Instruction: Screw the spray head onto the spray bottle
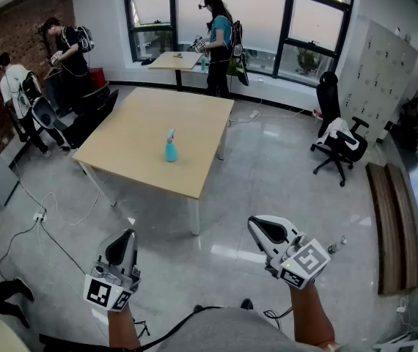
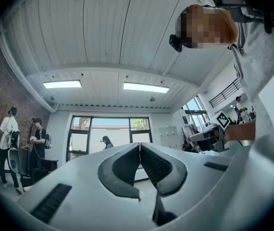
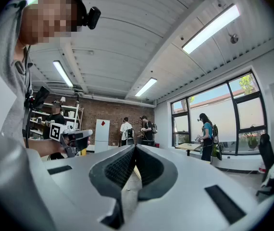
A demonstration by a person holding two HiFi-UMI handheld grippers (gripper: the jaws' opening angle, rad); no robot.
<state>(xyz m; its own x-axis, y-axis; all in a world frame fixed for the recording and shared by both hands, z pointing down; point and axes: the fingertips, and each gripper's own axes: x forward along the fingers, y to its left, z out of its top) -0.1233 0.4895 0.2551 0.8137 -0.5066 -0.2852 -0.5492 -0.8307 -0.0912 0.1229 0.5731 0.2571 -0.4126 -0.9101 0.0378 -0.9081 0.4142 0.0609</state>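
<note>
Both pairs, left tongs [image 1: 126,237] and right tongs [image 1: 257,226], are pressed together and empty. With the spray bottle [image 1: 171,147] upright on the tabletop [image 1: 132,127] well ahead, we should step closer before opening them.

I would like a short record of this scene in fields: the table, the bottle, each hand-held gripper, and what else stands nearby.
table: light wood, ahead of the wearer
bottle: blue spray bottle, upright near the table's middle
left hand-held gripper: shut, empty, short of the table
right hand-held gripper: shut, empty, short of the table
chair: black, right of the table
person: stands beyond the table
</note>
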